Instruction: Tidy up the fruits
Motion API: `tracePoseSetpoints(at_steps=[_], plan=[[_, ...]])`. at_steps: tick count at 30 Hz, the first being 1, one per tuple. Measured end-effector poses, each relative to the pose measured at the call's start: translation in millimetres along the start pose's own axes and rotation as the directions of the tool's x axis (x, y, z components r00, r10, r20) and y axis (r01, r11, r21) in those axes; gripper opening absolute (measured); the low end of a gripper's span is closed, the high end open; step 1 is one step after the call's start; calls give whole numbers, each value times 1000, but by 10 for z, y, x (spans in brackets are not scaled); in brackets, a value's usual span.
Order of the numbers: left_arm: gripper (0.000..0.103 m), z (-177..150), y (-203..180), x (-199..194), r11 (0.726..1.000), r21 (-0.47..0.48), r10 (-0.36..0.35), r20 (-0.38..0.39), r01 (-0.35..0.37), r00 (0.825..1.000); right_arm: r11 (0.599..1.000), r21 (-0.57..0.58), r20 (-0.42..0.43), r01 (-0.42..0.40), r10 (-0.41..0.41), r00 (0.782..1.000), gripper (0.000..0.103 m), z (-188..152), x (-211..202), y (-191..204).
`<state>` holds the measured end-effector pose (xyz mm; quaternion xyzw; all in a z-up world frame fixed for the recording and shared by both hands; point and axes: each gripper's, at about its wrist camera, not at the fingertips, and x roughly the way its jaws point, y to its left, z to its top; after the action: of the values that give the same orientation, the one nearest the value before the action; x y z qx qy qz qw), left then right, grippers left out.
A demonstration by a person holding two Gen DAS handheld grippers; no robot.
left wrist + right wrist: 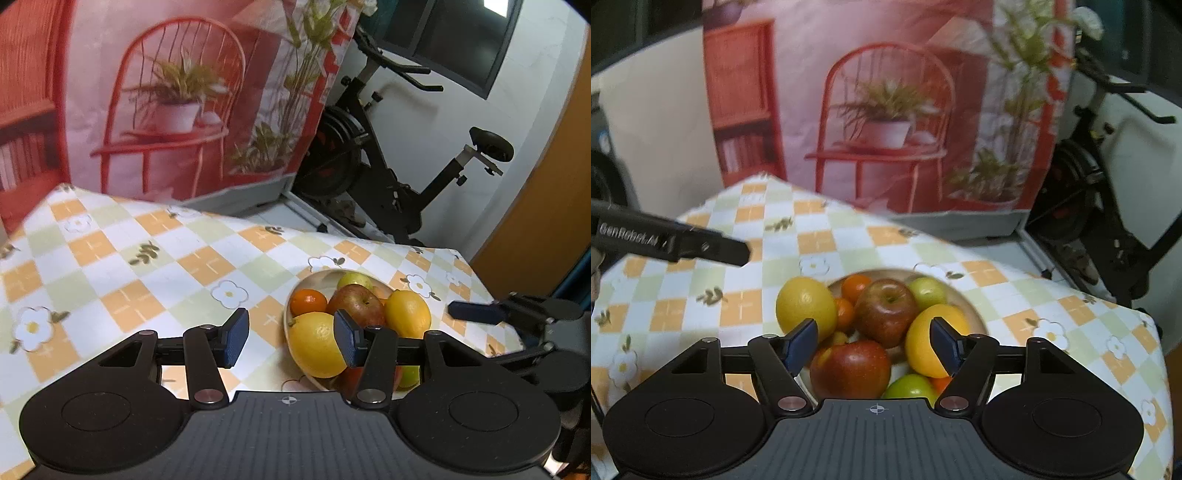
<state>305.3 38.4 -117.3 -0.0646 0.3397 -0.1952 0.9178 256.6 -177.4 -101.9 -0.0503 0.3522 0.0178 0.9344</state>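
Note:
A pale bowl (975,314) on the checked tablecloth holds yellow lemons (805,304), red apples (849,365), green apples (927,291) and small oranges (855,286). The bowl rim also shows in the left wrist view (291,350), with a lemon (314,343) and a red apple (356,304) in it. My left gripper (291,341) is open and empty, above the cloth at the bowl's left edge. My right gripper (873,341) is open and empty, just above the fruit, with a red apple below the gap between its fingers.
The checked tablecloth (147,266) covers the table, whose far edge is near a printed red backdrop (886,110). An exercise bike (388,166) stands behind to the right. The other gripper shows at the right in the left wrist view (517,314) and at the left in the right wrist view (665,243).

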Motion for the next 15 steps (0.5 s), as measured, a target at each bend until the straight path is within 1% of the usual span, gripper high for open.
tracePoseSetpoints(at_steps=[2, 4, 6, 7, 8, 9, 11, 12, 15], plan=[[54, -10, -38, -120, 1000, 18, 19, 21, -20, 1000, 1000, 24, 31, 8, -9, 999, 68, -24, -125, -39], [59, -31, -77, -250, 999, 33, 40, 46, -41, 998, 998, 55, 66, 20, -24, 998, 73, -61, -264, -80], [69, -59, -119, -392, 997, 42, 57, 74, -60, 996, 995, 92, 94, 26, -35, 995, 80, -111, -389, -117], [71, -73, -141, -462, 997, 45, 62, 85, -66, 994, 994, 110, 106, 27, -39, 994, 83, -139, -452, -134], [77, -87, -162, -530, 997, 51, 61, 94, -66, 994, 992, 121, 118, 25, -40, 992, 89, -169, -513, -142], [84, -100, -186, -589, 996, 55, 61, 98, -67, 993, 992, 127, 131, 24, -41, 991, 94, -195, -577, -145], [92, -139, -247, -716, 995, 66, 73, 117, -81, 990, 991, 131, 155, 29, -50, 987, 99, -254, -708, -123], [94, -156, -285, -774, 993, 72, 83, 130, -93, 988, 990, 137, 168, 34, -57, 984, 102, -283, -784, -114], [100, -200, -387, -943, 990, 85, 97, 159, -112, 982, 984, 174, 205, 35, -71, 976, 102, -373, -1000, -113]])
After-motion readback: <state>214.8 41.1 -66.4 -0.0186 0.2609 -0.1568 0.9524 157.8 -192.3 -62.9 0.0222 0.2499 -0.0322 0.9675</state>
